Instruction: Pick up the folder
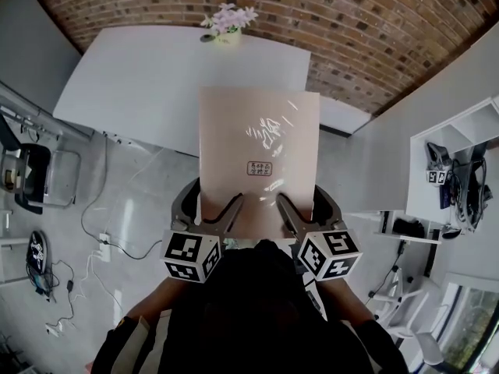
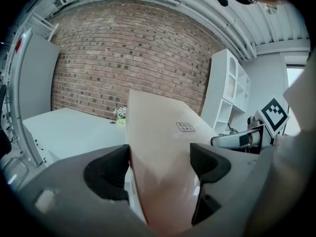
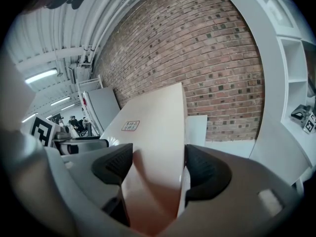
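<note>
A pale pink folder (image 1: 258,159) with a small stamped label is held up in the air in front of me, off the white table (image 1: 148,76). My left gripper (image 1: 212,213) grips its near left corner and my right gripper (image 1: 306,213) its near right corner. In the left gripper view the folder (image 2: 160,137) runs between the two dark pads, with the left gripper (image 2: 160,166) shut on it. The right gripper view shows the same folder (image 3: 155,127) pinched in the right gripper (image 3: 158,172). The folder's near edge is hidden behind the grippers.
A small pot of pale flowers (image 1: 228,23) stands at the table's far edge, against a brick wall (image 1: 366,29). White shelving (image 1: 460,150) with gear stands at the right. A chair (image 1: 31,179) and loose cables (image 1: 62,287) are on the floor at the left.
</note>
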Tool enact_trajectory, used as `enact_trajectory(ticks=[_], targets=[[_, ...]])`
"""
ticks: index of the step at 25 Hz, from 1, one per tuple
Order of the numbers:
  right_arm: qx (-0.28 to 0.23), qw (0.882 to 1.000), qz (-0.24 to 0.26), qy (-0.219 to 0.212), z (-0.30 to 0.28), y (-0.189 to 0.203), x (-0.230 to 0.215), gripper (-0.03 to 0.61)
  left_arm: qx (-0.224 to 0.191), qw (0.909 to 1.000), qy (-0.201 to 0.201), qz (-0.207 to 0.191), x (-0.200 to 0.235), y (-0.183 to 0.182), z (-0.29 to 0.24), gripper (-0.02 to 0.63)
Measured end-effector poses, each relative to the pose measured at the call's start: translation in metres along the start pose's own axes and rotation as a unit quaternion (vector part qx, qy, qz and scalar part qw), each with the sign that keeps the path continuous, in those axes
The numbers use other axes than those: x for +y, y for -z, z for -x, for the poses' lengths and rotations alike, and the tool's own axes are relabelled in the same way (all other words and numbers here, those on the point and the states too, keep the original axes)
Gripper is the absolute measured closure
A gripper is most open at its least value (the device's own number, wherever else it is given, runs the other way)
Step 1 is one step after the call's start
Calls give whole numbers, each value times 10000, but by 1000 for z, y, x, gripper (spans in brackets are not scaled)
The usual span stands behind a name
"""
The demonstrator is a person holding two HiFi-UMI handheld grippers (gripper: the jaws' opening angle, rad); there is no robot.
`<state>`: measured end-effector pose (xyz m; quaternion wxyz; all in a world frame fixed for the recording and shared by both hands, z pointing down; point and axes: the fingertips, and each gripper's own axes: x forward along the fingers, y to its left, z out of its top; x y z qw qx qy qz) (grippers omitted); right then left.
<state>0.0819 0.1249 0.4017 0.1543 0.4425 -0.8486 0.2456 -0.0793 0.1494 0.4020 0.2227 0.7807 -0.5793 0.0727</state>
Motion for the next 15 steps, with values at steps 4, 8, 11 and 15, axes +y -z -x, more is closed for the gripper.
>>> enact_trajectory(ticks=[4,8,11,15], targets=[[37,10000,5,-12,-3,3,2,238,23,10000,-7,31,4,3,1,224],[60,10000,9,-29,-7,4,4,238,37,10000,-30,40,8,4,1,224],[63,10000,24,-26,-7,4,4,239,36,10000,-35,44,8,5,1,224],[58,10000,53,-14,-7,4,4,239,41,10000,-38,52,7,5,1,224]])
